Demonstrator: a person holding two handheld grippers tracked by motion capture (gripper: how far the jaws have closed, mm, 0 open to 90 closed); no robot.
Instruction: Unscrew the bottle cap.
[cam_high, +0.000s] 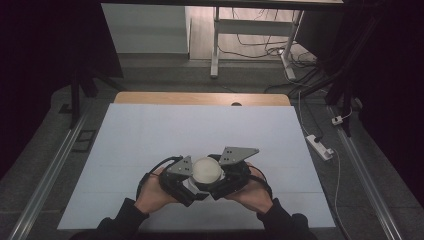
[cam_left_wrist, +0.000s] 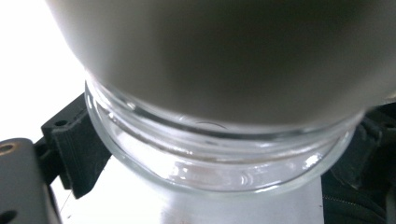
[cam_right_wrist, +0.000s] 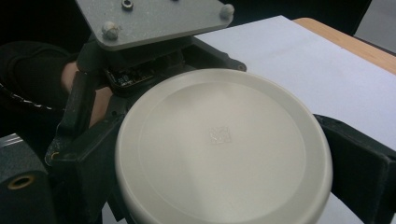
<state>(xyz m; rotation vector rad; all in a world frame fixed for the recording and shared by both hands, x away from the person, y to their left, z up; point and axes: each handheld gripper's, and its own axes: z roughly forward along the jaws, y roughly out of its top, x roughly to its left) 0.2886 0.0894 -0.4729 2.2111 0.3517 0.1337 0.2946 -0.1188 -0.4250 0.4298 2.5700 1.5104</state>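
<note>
Two grippers — left (cam_high: 192, 186), right (cam_high: 220, 186) — clamp a lidded jar (cam_high: 207, 170) over white table (cam_high: 150, 135).

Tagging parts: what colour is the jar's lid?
Cream-white round plastic lid, plain with a small embossed mark; right gripper view shows it best.

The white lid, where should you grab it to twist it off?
Best by its round rim, jaws squeezing opposite sides from above. The lid is flat, wide and overhangs the glass jar, so only the edge offers grip. The right gripper appears placed so already.
</note>
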